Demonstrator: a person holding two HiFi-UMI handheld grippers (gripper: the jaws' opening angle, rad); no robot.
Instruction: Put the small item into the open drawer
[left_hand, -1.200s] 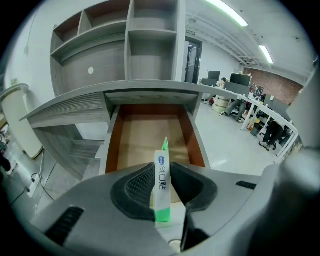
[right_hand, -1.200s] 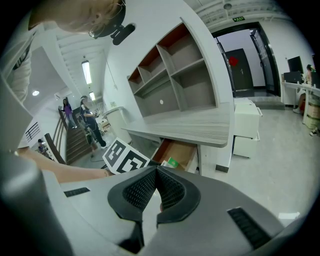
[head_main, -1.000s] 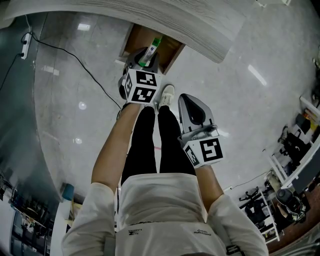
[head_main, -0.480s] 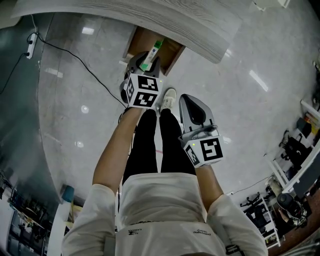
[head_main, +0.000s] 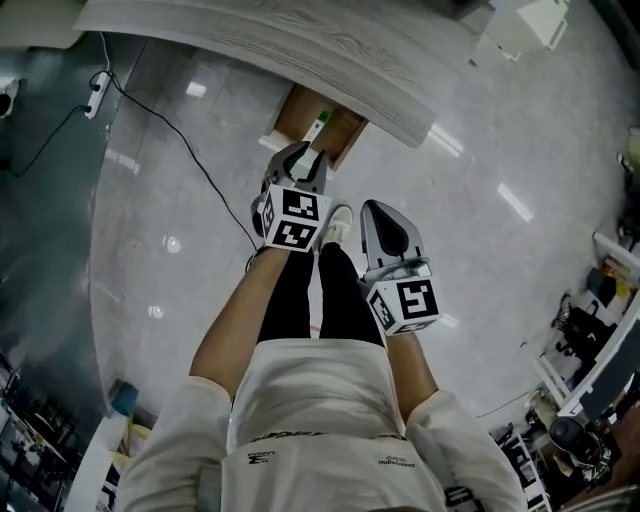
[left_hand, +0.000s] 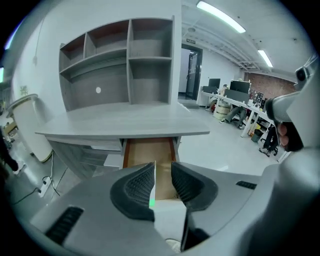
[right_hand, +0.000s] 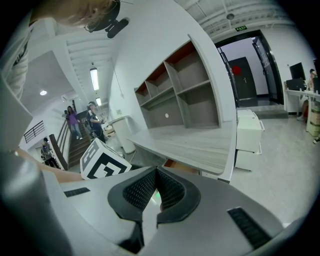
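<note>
The small item (head_main: 317, 124), a white stick with a green end, lies in the open brown drawer (head_main: 342, 128) under the grey desk (head_main: 300, 45). My left gripper (head_main: 304, 152) hangs above the drawer's near edge, apart from the item. Its jaws are open with nothing between them and have just been closing. The left gripper view looks between the jaws of the left gripper (left_hand: 162, 169) into the drawer (left_hand: 147, 150). My right gripper (head_main: 377, 207) hovers over the floor to the right. In the right gripper view the right gripper (right_hand: 156, 172) is shut and empty.
A person's legs and a white shoe (head_main: 335, 222) stand just before the drawer. A cable (head_main: 170, 130) runs from a power strip (head_main: 97, 85) across the floor at left. A shelf unit (left_hand: 120, 60) stands on the desk. A white cabinet (right_hand: 247, 137) sits at the desk's right end.
Both grippers have risen. The left one has drawn back from the drawer, and the item stays in the drawer. The head view has lifted, so the desk and drawer look smaller.
</note>
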